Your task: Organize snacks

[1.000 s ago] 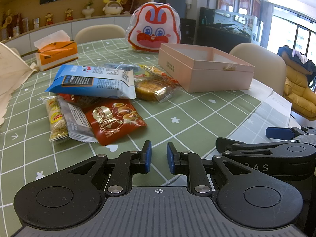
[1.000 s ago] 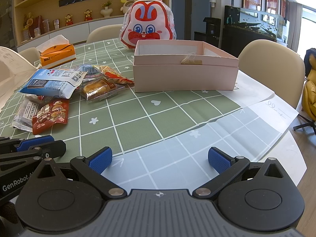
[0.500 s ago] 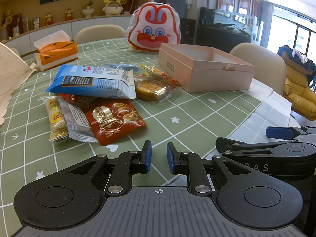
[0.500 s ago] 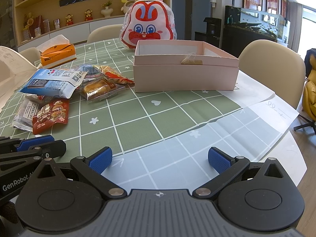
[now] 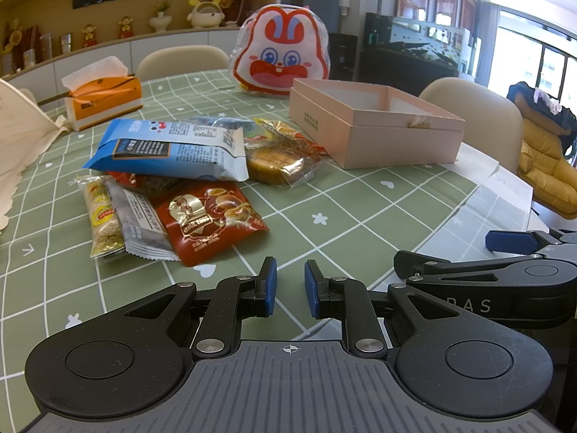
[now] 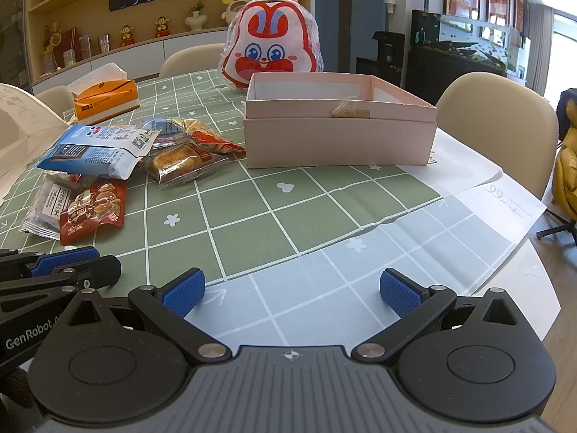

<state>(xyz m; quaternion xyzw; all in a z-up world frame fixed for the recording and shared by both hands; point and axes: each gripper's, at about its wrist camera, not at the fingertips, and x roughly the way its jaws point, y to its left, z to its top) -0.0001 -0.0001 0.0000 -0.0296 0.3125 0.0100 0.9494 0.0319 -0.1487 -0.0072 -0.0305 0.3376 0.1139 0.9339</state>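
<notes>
Several snack packets lie in a loose pile on the green checked tablecloth [image 5: 342, 213]: a blue packet [image 5: 169, 151] on top, a red quail-egg packet [image 5: 209, 220], a grey packet [image 5: 142, 223], a grain bar [image 5: 102, 216] and a clear-wrapped cake [image 5: 277, 162]. To their right stands an open pink box [image 5: 375, 130], whose floor is hidden by its walls. My left gripper [image 5: 290, 272] sits low in front of the pile, shut with nothing between its pads. My right gripper [image 6: 290, 285] is open and empty, facing the pink box [image 6: 339, 137].
A rabbit-faced bag [image 5: 283, 54] stands behind the box. An orange tissue box [image 5: 102, 97] sits at the back left, and a white paper bag [image 5: 21, 137] at the left edge. Beige chairs ring the table. White paper sheets [image 6: 487, 195] lie at the table's right edge.
</notes>
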